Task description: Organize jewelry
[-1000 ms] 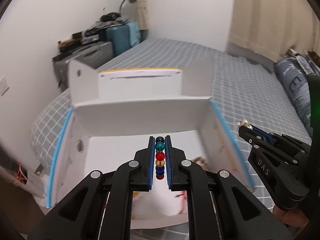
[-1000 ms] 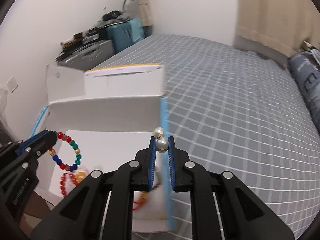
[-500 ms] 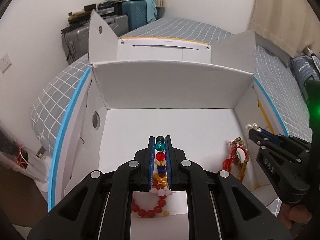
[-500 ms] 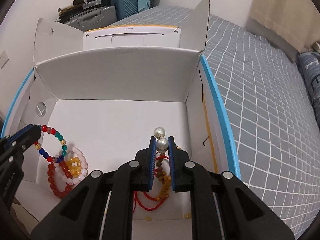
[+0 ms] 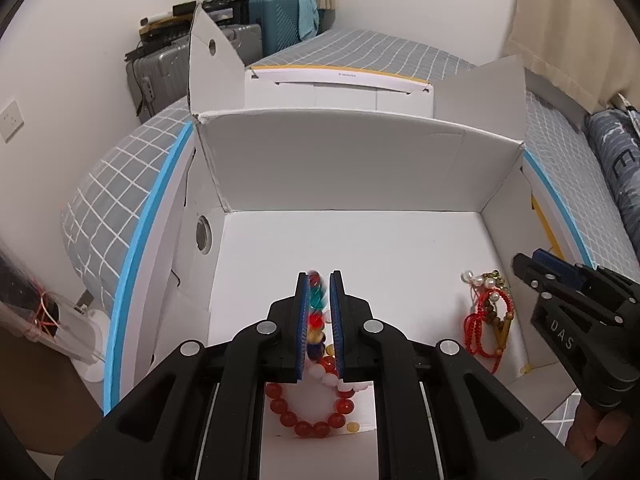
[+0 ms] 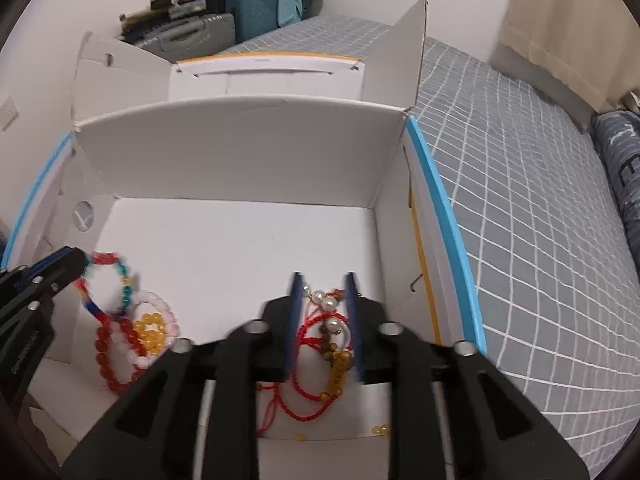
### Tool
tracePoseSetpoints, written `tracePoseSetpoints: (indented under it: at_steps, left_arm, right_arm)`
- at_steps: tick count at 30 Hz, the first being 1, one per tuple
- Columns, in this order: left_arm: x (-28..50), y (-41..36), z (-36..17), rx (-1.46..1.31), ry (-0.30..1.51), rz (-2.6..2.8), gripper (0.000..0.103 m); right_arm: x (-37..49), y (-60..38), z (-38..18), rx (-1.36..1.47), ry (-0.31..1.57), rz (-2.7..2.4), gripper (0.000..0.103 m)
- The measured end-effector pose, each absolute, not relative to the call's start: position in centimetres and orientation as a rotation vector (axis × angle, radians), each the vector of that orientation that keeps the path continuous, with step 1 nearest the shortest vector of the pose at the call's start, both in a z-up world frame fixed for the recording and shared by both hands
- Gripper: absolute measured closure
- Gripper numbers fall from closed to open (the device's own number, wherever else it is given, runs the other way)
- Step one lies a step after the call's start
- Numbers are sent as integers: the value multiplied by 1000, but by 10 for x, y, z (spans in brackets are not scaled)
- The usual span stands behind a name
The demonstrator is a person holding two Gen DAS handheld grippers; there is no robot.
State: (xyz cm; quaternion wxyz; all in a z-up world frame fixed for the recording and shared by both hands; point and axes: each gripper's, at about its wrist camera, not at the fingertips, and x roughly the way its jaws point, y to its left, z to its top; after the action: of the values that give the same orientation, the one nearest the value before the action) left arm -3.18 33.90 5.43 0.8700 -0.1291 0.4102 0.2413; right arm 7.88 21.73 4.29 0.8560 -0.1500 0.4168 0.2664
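Seen from the left wrist, the left gripper (image 5: 319,312) is lowered into the open white cardboard box (image 5: 352,168), with the multicoloured bead bracelet (image 5: 316,312) between its blue pads. The jaws are nearly closed on it, so the bracelet is judged to be still pinched, its lower beads close above the box floor. Beneath it a red bead bracelet (image 5: 308,420) and some pale pink beads (image 5: 328,378) are already laid down. Against the right wall a red cord bracelet (image 5: 486,332) with brown beads is heaped with the pearl piece (image 5: 474,280). The right gripper (image 5: 532,262) is seen just beside that heap.

Seen from the right wrist, the jaws of the right gripper (image 6: 322,300) have just been opening and stand apart; the pearl piece (image 6: 326,302) lies between them, touched by neither pad, on the red cord bracelet (image 6: 312,334). It is taken as released. At the left, the multicoloured bracelet (image 6: 106,284) hangs from the tip of the left gripper (image 6: 82,260) over the red, pink and yellow bead bracelets (image 6: 150,330).

The task is judged well advanced: several pieces are boxed, one has been let go, and one remains to be released. No jewelry is seen on the checked bedspread (image 6: 520,184).
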Motion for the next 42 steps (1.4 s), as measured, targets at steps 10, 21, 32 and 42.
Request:
tracePoseSetpoints:
  at_steps: [10,21,32,42]
  left_arm:
    - [-64,334,77,-261,751,525,41]
    - [-116,324,91,-284,649,533,6]
    - [-145,291,91,-184,627,529,6]
    - [-154,282,90,-173,622,526,7]
  right_arm:
    - [52,203,76,-280,746,586,18]
    - [6,185,99,-261,645,606,8]
    - [-20,157,88,-248,674,584,8]
    - [-29,138,85,-233,669,556,8]
